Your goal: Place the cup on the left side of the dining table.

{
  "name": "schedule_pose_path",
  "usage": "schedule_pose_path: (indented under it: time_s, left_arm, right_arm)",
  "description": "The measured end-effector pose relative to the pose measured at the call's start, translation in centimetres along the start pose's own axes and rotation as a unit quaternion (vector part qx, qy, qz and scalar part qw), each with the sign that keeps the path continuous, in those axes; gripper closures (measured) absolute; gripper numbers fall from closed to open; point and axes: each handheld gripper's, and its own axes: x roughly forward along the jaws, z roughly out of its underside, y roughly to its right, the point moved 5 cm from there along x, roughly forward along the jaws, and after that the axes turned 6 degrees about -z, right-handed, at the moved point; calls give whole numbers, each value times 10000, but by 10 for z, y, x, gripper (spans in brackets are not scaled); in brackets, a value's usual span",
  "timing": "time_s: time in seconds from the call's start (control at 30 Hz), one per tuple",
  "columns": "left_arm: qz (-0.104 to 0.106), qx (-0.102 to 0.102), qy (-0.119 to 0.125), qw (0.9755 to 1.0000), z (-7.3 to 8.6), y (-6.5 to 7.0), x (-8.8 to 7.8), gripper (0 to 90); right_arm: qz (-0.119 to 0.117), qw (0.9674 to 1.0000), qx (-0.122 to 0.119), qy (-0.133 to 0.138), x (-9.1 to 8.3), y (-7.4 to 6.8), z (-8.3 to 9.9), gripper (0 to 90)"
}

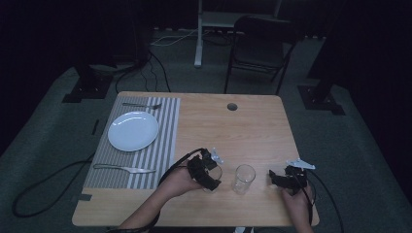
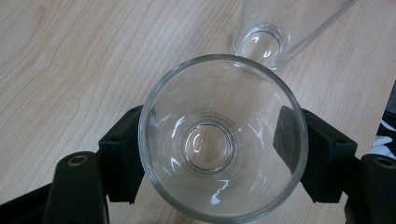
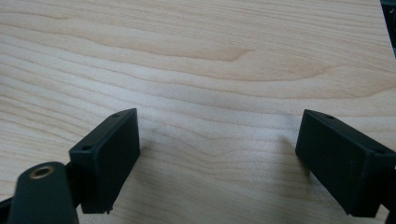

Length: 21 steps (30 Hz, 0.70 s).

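A clear drinking glass (image 2: 223,140) stands upright on the wooden table (image 1: 233,131) between the jaws of my left gripper (image 2: 222,156), which is shut on its sides. In the high view this glass (image 1: 213,173) is near the front edge, with my left gripper (image 1: 210,174) around it. A second empty glass (image 1: 243,178) stands just to its right, apart from it, and appears beyond the held one as the second glass (image 2: 275,32). My right gripper (image 1: 276,177) hovers further right, open; its jaws (image 3: 217,154) frame bare wood.
A striped placemat (image 1: 165,141) at the left carries a white plate (image 1: 133,130), a fork (image 1: 141,105) behind it and a knife (image 1: 124,169) in front. A cable hole (image 1: 232,106) sits near the table's far edge. A dark chair (image 1: 262,46) stands beyond.
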Motion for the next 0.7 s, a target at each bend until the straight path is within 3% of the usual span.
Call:
schedule_pose_path:
  time_s: [0.23, 0.47, 0.7]
  left_arm:
    - [-62, -64, 43, 10000, -3, -2, 2, 290]
    - [-139, -324, 125, 9993, -4, -10, 2, 290]
    - [-171, -357, 230, 9990, -10, -16, -9, 290]
  right_arm:
    - [-2, 10000, -1, 4, 0, 0, 0, 133]
    - [-2, 10000, 0, 4, 0, 0, 0, 133]
    - [-3, 10000, 5, 1, 0, 0, 0, 133]
